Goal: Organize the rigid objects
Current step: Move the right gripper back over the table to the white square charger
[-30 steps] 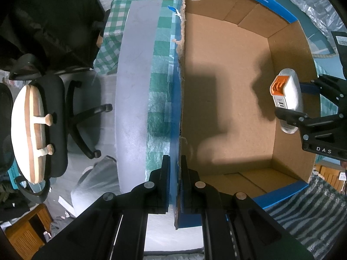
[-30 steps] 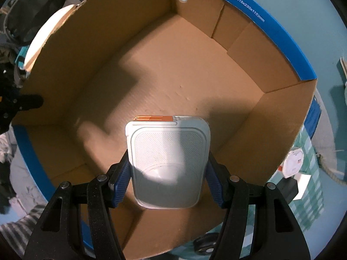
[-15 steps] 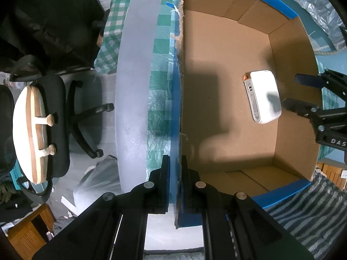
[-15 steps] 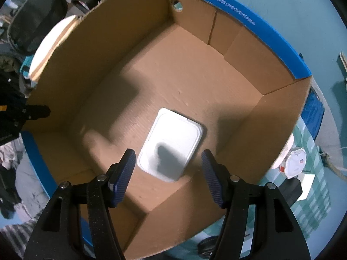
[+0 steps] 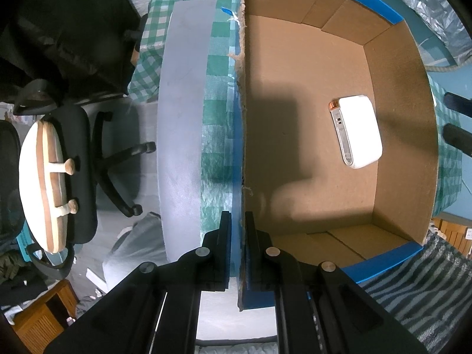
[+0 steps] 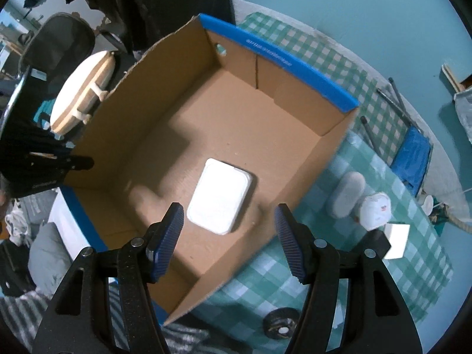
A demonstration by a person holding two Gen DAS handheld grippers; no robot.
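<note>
An open cardboard box with blue outer edges (image 5: 398,135) (image 6: 259,85) stands on a green checked tablecloth. A white flat power bank with an orange end (image 5: 358,131) (image 6: 219,196) lies on the box floor. My left gripper (image 5: 238,230) is shut on the box's left wall (image 5: 242,118). My right gripper (image 6: 230,230) is open and empty, raised above the box's near right wall; its fingertips (image 5: 455,103) show at the right edge of the left wrist view.
On the tablecloth (image 6: 383,265) right of the box lie a grey oval case (image 6: 345,194), a white round device (image 6: 374,211), a white square item (image 6: 396,240) and a black tape roll (image 6: 280,326). An office chair (image 5: 73,171) stands left of the table.
My right gripper opened and let the power bank drop onto the box floor, then pulled back up and away from the box. My left gripper kept its hold on the wall.
</note>
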